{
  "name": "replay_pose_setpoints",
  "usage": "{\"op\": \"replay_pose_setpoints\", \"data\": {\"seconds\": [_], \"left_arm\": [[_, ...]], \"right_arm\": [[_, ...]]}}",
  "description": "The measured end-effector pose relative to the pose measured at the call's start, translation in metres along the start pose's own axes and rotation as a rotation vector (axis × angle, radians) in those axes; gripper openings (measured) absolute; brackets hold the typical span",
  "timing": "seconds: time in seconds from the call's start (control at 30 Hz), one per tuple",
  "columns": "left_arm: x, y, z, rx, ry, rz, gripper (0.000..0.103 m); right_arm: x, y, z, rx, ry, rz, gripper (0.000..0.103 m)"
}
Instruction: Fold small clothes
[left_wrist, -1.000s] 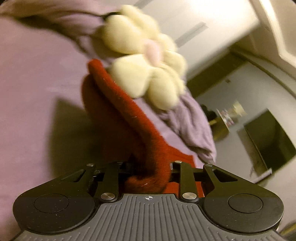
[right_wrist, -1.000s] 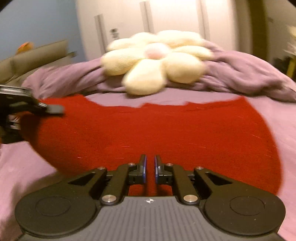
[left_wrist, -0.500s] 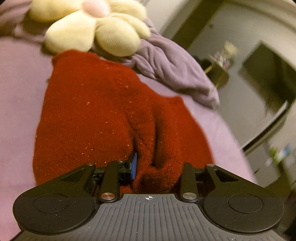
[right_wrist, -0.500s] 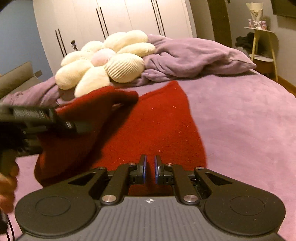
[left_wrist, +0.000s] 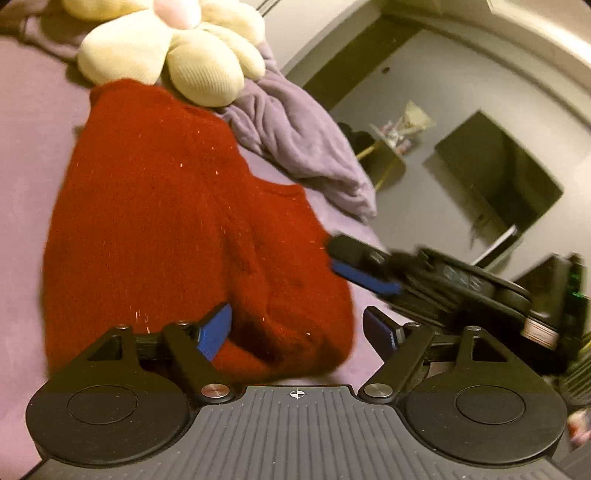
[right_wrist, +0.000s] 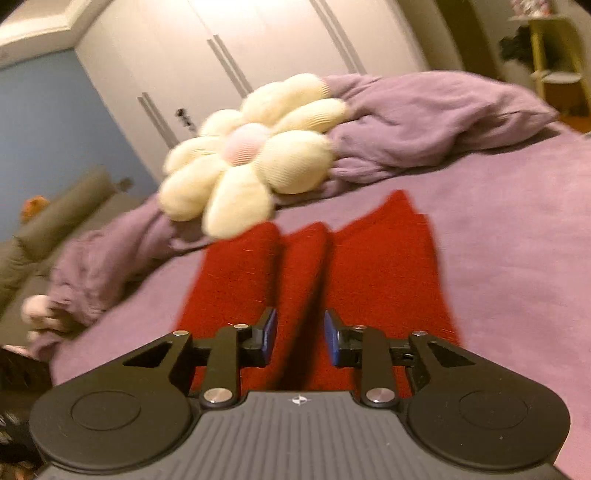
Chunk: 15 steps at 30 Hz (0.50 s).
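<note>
Your left gripper (left_wrist: 297, 325) has just opened wide and your right gripper (right_wrist: 300, 334) partway, neither clamping the red knit (left_wrist: 166, 221) folded on the bed (right_wrist: 517, 229); it looks soft and floppy, so pinch it at corners or fold edges.

I see one red knit garment (left_wrist: 159, 221), fuzzy and thick, lying folded over on the purple bed cover (right_wrist: 517, 229). It lies just below the cream flower cushion (right_wrist: 251, 155), its far edge almost touching the petals. From my right wrist view it runs as a long strip away from that cushion, with lengthwise creases (right_wrist: 314, 266) splitting it into ridges. Its near end bunches into a rounded, doubled-up fold (left_wrist: 295, 332).
</note>
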<state>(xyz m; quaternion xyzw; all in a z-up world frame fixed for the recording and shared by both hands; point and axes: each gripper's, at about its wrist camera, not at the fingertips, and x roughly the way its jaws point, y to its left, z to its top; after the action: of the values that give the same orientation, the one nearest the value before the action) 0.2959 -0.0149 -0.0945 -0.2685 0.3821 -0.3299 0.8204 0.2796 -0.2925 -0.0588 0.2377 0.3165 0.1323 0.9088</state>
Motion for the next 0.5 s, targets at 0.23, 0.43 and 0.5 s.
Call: {"op": "replay_pose_setpoints", "data": {"seconds": [0.23, 0.43, 0.5], "left_arm": [[-0.003, 0.012, -0.016, -0.038, 0.074, 0.009, 0.085], [-0.044, 0.019, -0.019, -0.019, 0.021, 0.106, 0.085], [-0.060, 0.028, -0.010, -0.054, -0.055, 0.163, 0.086]], "right_arm": [[0.069, 0.019, -0.004, -0.022, 0.209, 0.122, 0.060], [0.073, 0.034, -0.011, -0.146, 0.173, 0.041, 0.019], [0.061, 0.041, -0.010, -0.205, 0.128, 0.002, 0.017]]}}
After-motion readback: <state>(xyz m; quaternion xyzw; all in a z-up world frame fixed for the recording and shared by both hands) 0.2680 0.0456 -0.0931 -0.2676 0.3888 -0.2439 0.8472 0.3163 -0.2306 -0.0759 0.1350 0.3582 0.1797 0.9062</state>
